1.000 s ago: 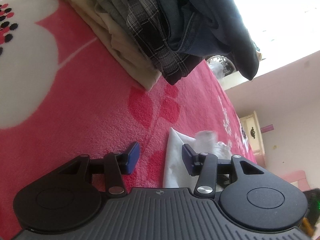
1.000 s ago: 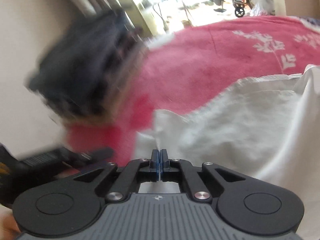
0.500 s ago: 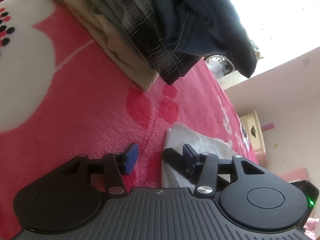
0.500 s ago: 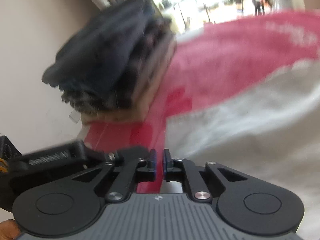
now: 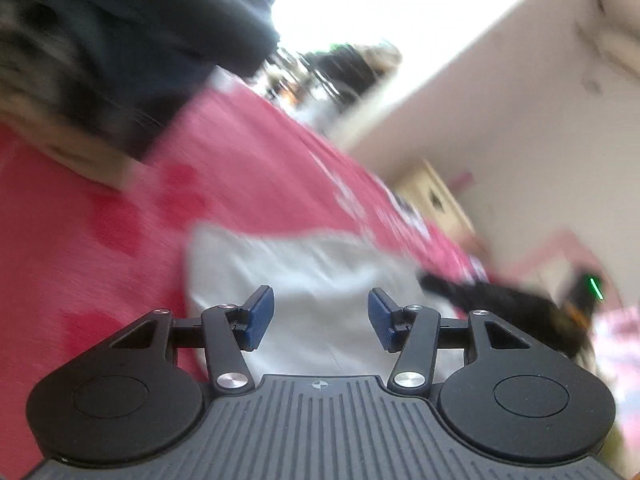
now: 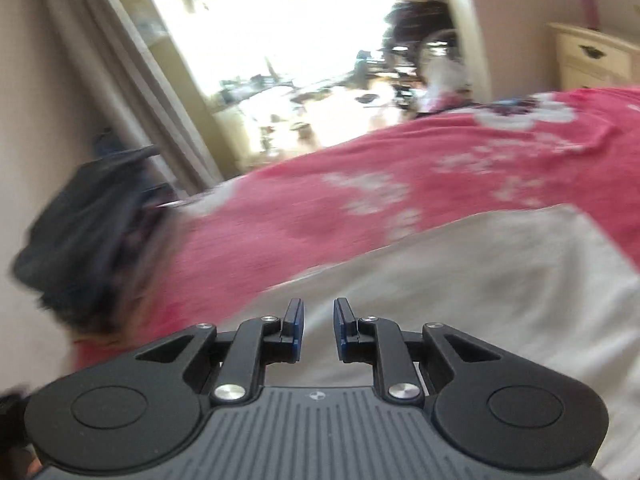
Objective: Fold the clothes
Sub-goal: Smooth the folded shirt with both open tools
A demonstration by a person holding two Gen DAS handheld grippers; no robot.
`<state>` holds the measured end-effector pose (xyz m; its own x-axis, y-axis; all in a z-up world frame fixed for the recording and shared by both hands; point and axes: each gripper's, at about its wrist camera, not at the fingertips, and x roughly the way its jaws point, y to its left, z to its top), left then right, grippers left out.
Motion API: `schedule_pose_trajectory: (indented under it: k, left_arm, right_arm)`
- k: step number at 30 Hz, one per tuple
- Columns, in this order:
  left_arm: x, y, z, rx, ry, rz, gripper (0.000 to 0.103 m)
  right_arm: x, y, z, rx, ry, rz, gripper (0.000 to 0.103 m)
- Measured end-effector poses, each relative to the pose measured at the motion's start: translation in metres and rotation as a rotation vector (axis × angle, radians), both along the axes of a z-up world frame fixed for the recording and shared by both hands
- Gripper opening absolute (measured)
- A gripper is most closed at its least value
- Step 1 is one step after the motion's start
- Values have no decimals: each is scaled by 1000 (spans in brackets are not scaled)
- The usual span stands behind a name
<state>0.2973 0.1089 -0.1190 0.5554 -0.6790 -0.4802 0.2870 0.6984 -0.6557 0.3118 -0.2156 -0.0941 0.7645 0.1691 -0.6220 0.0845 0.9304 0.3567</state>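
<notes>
While the white garment (image 6: 480,280) lies spread just beyond both grippers, the right gripper (image 6: 317,330) opens empty and the left gripper (image 5: 320,318) gapes, nothing between.

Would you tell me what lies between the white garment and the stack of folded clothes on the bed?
Only bare pink blanket separates the white garment from the stack of folded clothes; the right wrist view shows it.

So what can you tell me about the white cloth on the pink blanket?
The white cloth is a plain, soft-looking fabric lying spread fairly flat on the pink flowered blanket. Its far edge runs straight, ending in a corner. It lies apart from the pile of folded clothes. Both views are blurred, so no seams or print can be made out. Neither gripper holds it.
</notes>
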Motion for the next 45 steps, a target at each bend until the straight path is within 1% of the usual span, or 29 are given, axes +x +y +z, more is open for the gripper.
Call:
schedule_pose_trajectory:
  k: [1,3,4,5,7,8,10,13,15,17,19,21,23,24,28,31,32,34,35,36,37,39,40,41,42,44,45]
  left_arm:
    - [0,-5,-4,27,22,-20,52]
    - [5,-15,-17,96,82,-18,51]
    - [8,-17,-23,120,110,-16,49]
    - [8,-12,-27,107,130,-10,48]
    - [10,-4,-32,68,159,1,48]
    - [12,-4,-33,56,165,2,48]
    - [14,-5,-35,46,172,2,48]
    - [13,-6,-36,55,165,-5,49]
    - [12,-8,-36,63,159,-7,49]
    - [8,3,-35,67,156,-6,49]
    - [6,6,-31,74,147,-8,50]
    - [5,3,-24,81,123,-14,50]
    - [0,1,-13,90,91,-27,50]
    - [-3,-2,-7,95,75,-41,50]
    - [-27,-25,20,108,18,-195,50]
    - [-56,-50,22,165,13,-350,51]
    - [-65,-59,15,209,27,-383,51]
    - [-77,-70,-3,317,58,-395,50]
    - [-82,-74,-11,358,68,-399,49]
    - [-85,-72,-13,350,58,-393,49]
    - [-87,-69,-14,341,53,-388,49]
    - [-83,-62,-15,305,93,-369,49]
    - [-82,-58,-17,280,110,-357,49]
    - [-81,-54,-19,256,127,-346,49]
    - [-80,-50,-21,233,141,-337,49]
    - [-80,-45,-21,208,141,-338,49]
    - [-82,-44,-21,202,133,-345,49]
  right_arm:
    - [9,-9,-5,2,19,-8,19]
    - [26,-23,-18,4,51,-6,19]
    - [36,-29,-26,4,71,-9,19]
    - [46,-34,-34,18,101,-10,19]
    - [58,-52,-46,36,135,-68,19]
    - [63,-61,-53,45,151,-97,14]
    - [64,-85,-56,80,139,-177,14]
    - [56,-123,-45,67,141,-316,15]
    - [38,-147,-26,42,120,-389,19]
    - [12,-168,-1,34,78,-405,19]
    - [-21,-178,21,25,54,-378,19]
    - [-55,-180,34,22,56,-301,19]
    - [-84,-171,39,-14,75,-207,19]
    - [-97,-165,39,-44,88,-162,19]
    - [-118,-137,22,-102,139,-30,19]
    - [-125,-113,9,-179,145,74,19]
    - [-128,-105,5,-208,140,107,19]
    - [-130,-107,-8,-188,148,122,18]
    - [-132,-114,-15,-179,158,99,18]
    - [-135,-129,-21,-157,160,49,18]
    - [-138,-145,-26,-134,162,-3,18]
    - [-144,-176,-37,-88,166,-106,15]
    - [-147,-196,-41,-50,170,-184,15]
    - [-151,-216,-44,-10,174,-264,18]
    - [-155,-224,-41,12,156,-293,19]
    - [-163,-237,-34,54,117,-344,19]
    - [-166,-232,-27,69,81,-315,19]
